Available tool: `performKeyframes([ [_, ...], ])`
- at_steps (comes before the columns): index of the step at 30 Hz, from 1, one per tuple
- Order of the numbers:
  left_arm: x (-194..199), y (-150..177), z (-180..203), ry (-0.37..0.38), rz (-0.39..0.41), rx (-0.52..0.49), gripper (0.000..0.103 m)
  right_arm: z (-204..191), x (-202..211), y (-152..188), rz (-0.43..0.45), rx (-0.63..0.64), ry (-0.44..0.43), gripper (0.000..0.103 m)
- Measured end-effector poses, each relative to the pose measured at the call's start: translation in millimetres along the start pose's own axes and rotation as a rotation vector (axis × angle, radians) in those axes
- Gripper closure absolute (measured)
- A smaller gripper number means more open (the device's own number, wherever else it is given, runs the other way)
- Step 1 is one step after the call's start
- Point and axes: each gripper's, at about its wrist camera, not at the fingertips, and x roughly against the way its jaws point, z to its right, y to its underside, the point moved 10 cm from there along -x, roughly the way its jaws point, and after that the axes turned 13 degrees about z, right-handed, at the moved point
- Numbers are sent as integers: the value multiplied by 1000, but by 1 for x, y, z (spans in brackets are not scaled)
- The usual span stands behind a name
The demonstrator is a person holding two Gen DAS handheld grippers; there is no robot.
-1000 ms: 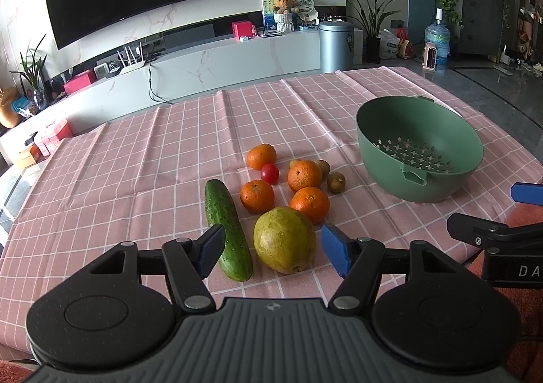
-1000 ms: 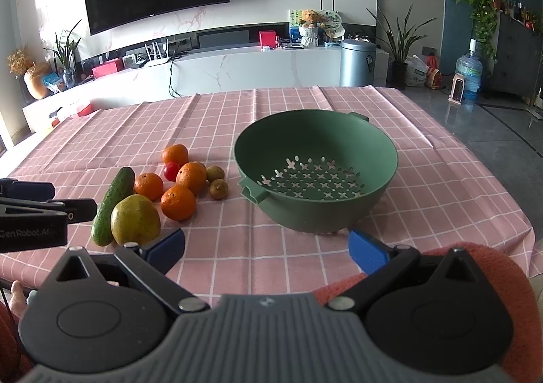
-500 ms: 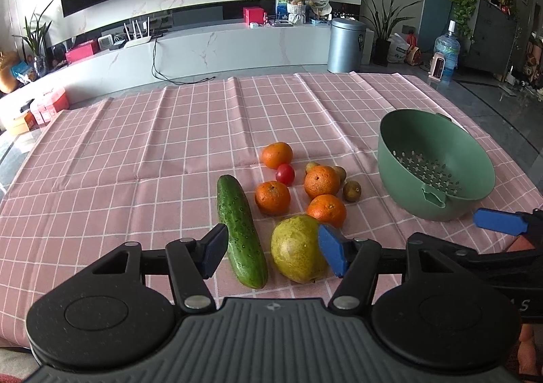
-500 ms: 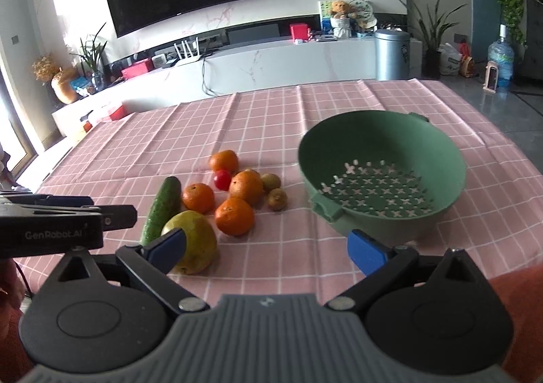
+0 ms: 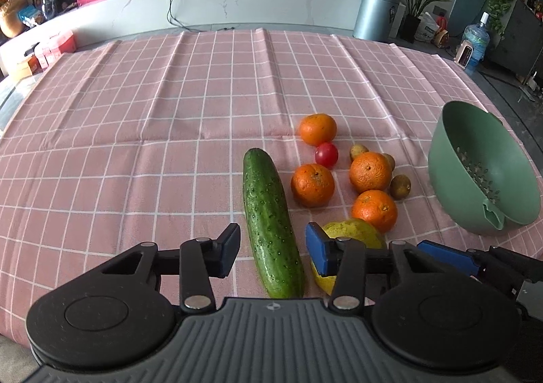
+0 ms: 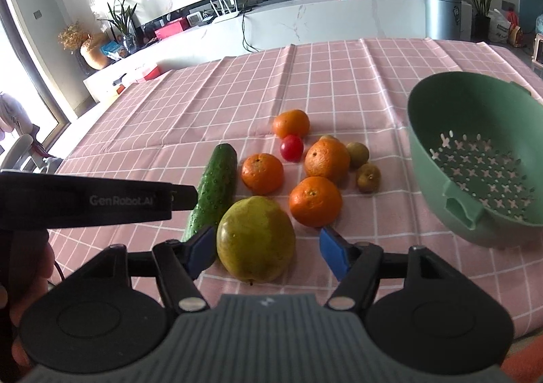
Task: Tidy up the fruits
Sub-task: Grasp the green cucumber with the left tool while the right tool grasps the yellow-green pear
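My left gripper [image 5: 271, 252] sits low over the near end of the cucumber [image 5: 269, 220], which lies lengthwise between its blue pads; the jaws have just been closing but a gap shows on both sides, so they stand apart with nothing clamped. My right gripper [image 6: 268, 249] straddles the big yellow-green pear-like fruit [image 6: 255, 238] at the near edge of the pile. Its jaws have also just been narrowing; the left pad is right against the fruit's side while the right pad stands clear, so I call it not yet gripped.

Beyond these two, four oranges [image 6: 315, 201] cluster on the pink checked tablecloth [image 5: 135, 131], with a small red tomato [image 6: 291, 147] between the far orange and the others. A few small brownish-green fruits [image 6: 368, 177], kiwi-like, lie on the right side of the cluster. The green colander [image 6: 475, 159] stands to the right of the fruit, apart from it, nothing inside it. In the right wrist view the left gripper's black body crosses the left side, held by a hand [image 6: 20, 281]
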Motion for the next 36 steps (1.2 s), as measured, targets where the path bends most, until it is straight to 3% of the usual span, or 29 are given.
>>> performKeyframes([
  [14,-41,11,-7,45,-107,33,48,2,-37,10,-75,-62,-16,37],
  [22,-51,13,-3,53,-115,5,45,0,-46,16,-96,-89,-40,42],
  [27,-56,13,-4,47,-112,6,49,-1,-47,16,-84,-77,-47,42],
  [29,-58,14,-5,43,-110,0,55,-1,-46,16,-82,-71,-53,42],
  [36,-52,13,-10,60,-105,61,58,0,-37,19,-86,-44,-58,43],
])
